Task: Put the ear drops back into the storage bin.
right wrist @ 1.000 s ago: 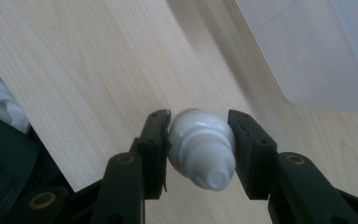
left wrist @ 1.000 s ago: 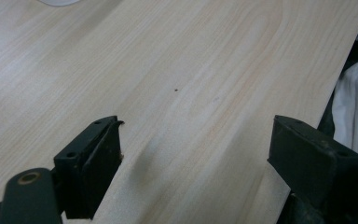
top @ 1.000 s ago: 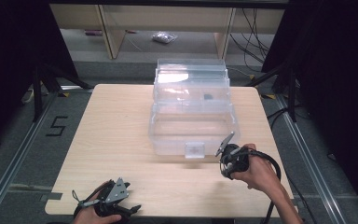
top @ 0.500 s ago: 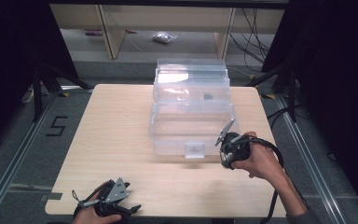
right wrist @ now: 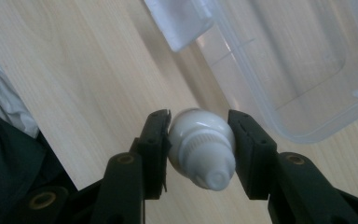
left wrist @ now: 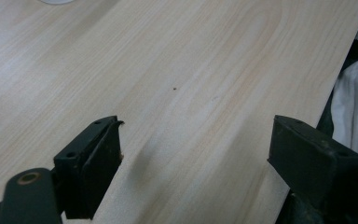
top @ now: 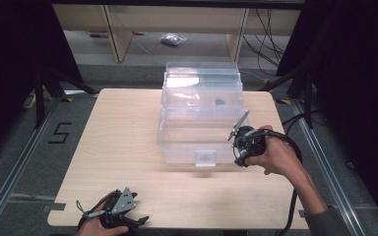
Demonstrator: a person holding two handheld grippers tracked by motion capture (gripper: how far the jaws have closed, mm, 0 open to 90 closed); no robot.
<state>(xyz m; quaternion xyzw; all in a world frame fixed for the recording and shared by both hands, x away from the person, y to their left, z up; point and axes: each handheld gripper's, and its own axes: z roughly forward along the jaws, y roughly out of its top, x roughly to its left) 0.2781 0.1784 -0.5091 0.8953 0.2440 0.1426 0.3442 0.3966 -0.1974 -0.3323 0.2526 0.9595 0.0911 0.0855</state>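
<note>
A clear plastic box (top: 197,135) stands open at the middle of the table, its lid raised behind it. My right gripper (right wrist: 199,125) is shut on a small white ribbed bottle-like object (right wrist: 200,147), pads pressing on both its sides. In the high view the right gripper (top: 241,152) hovers at the box's front right corner, held by a hand. The box's rim (right wrist: 279,116) and front latch (right wrist: 179,23) lie just beyond the jaws. My left gripper (top: 128,219) rests at the table's front edge, jaws wide apart over bare wood (left wrist: 196,140).
The light wooden table (top: 118,142) has open room left of the box. Shelving and cables stand behind the table. A small bag (top: 172,39) lies on the floor beyond. A white cloth (left wrist: 354,107) shows past the table's edge.
The right hand has risen and moved closer to the box's front right corner, carrying the white object. The left hand has stayed in place.
</note>
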